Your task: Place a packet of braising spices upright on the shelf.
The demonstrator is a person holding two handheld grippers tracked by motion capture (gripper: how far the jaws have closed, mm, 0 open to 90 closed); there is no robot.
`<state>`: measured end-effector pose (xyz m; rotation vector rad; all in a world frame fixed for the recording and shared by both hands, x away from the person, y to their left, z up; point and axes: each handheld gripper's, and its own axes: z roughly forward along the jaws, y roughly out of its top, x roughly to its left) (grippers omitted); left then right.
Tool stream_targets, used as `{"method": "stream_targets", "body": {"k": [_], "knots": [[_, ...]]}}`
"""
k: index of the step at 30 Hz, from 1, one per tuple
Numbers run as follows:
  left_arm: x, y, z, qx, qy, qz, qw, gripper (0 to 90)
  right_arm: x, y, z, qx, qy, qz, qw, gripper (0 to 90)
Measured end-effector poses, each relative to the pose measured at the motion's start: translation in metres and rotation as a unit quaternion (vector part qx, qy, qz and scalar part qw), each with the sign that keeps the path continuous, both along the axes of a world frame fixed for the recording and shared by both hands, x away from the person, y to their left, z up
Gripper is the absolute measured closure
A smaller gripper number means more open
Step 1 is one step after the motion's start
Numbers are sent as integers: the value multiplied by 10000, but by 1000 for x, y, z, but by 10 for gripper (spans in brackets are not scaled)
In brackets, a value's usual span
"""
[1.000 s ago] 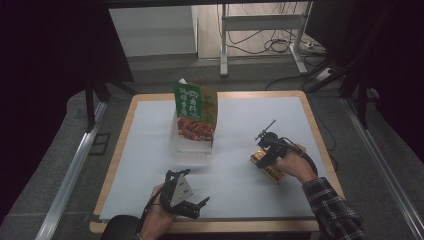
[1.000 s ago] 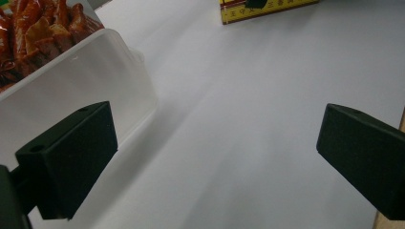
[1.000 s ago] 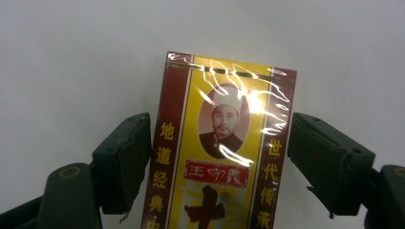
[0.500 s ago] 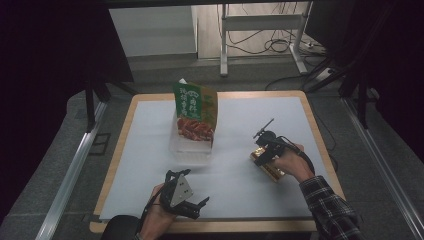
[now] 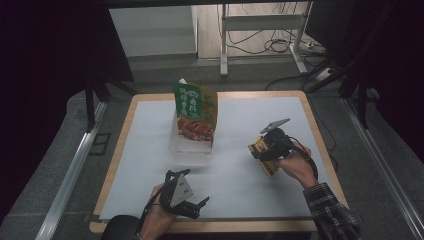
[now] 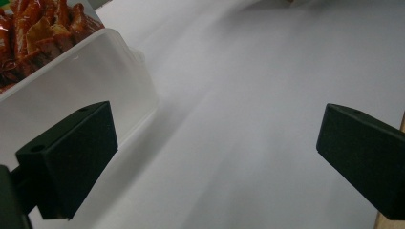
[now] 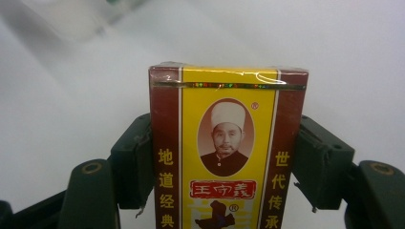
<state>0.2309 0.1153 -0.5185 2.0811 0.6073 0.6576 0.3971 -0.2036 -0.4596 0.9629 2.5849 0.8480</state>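
On the yellow and maroon box (image 7: 228, 157) clamped in my right gripper (image 7: 228, 167) I read 王守義 on a red plate with an ® beside it, 地道经典 down its left stripe and 世代传承 down its right. The green snack bag (image 5: 195, 111) in the high view carries pale characters that I cannot make out.

Snack bag (image 5: 196, 111) stands in tub (image 5: 190, 150) at table (image 5: 280, 110) centre; box (image 5: 264, 154) lies right.
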Motion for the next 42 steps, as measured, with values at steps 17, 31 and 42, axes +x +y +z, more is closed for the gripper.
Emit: {"method": "stream_targets", "body": {"k": [17, 31, 42], "knots": [[2, 3, 1, -152, 74, 15, 9999, 0, -15, 6, 21, 954, -809, 231, 9919, 320], [1, 6, 2, -205, 56, 79, 9997, 0, -20, 24, 33, 1284, -1326, 292, 9824, 320], [1, 9, 4, -221, 35, 148, 9996, 0, -23, 45, 40, 1511, -1565, 395, 9753, 320]]}}
